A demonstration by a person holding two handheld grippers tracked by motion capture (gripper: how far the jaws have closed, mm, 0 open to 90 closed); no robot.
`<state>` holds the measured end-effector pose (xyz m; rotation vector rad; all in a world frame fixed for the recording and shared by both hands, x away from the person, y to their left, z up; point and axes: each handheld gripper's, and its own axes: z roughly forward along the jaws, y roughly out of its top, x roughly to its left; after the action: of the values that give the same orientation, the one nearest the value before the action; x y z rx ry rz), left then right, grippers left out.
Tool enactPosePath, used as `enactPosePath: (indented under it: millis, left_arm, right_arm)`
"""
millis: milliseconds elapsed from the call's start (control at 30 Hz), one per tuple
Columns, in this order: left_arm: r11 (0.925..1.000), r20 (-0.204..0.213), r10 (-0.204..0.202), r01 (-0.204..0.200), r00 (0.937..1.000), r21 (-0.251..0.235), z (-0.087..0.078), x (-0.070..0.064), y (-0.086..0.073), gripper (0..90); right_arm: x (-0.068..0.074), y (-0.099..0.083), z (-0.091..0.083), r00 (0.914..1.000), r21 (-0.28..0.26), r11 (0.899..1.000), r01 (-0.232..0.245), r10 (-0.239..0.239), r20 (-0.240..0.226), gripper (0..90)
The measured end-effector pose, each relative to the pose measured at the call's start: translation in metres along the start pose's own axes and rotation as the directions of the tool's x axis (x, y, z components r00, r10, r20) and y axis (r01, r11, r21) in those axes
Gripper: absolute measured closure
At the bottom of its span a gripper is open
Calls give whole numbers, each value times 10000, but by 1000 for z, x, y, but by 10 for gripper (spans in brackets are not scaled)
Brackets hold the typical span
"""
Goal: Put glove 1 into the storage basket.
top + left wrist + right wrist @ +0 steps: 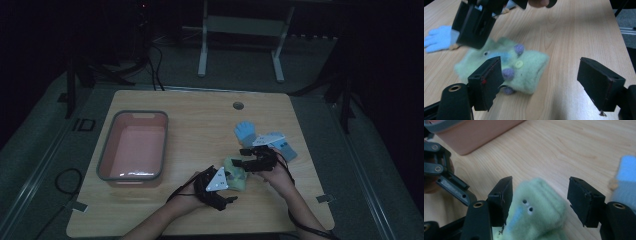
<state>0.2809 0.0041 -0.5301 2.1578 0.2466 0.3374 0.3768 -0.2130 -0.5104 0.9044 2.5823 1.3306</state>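
Blurred green mitten (pixel 536 215) (lower end cropped)

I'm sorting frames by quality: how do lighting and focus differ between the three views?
High view: dim and underexposed, table edges fading into a dark room. Left gripper view: bright, green mitten soft with blur, jaws sharp. Right gripper view: bright, the mitten close and out of focus, wood grain beyond crisp.
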Motion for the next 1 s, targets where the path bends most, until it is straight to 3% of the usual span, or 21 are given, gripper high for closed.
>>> enactPosePath:
  millis: [167,300,500,600,733,767,800,933,967,1000]
  left_arm:
    - [9988,120,453,-455,9989,179,14,5,0,367]
    - [9928,234,963,-977,9951,688,24,6,0,370]
    - [9862,336,1303,-1330,9909,980,35,7,0,363]
    - [9756,263,1759,-1778,9841,1287,39,6,-1,365]
    - [9597,-109,2459,-2418,9692,1431,41,1,-4,412]
    - [9597,-109,2459,-2418,9692,1431,41,1,-4,425]
    - [9511,-380,2776,-2691,9599,1517,43,-1,-5,445]
    - [9419,-881,3096,-2927,9468,1649,44,-3,-6,572]
    - [9460,-859,2988,-2831,9504,1582,44,-2,-6,609]
    - [9538,-759,2748,-2618,9585,1478,43,0,-5,645]
  right_arm:
    - [-10,-5,11,9992,185,9991,-390,391,-50,384]
    - [-12,-10,20,9982,617,9965,-567,578,-174,376]
    - [-16,-16,25,9951,828,9928,-864,900,-412,363]
    - [-16,-20,30,9935,1026,9903,-935,995,-549,353]
    - [-19,-25,33,9885,1112,9862,-1227,1314,-748,354]
    - [-19,-25,34,9874,1083,9859,-1278,1368,-799,364]
    - [-19,-25,34,9875,1094,9861,-1252,1345,-825,381]
    - [-18,-24,35,9849,1208,9845,-1275,1401,-1021,483]
    - [-19,-25,35,9832,1222,9835,-1334,1469,-1086,513]
    - [-19,-25,35,9800,1256,9814,-1450,1600,-1183,544]
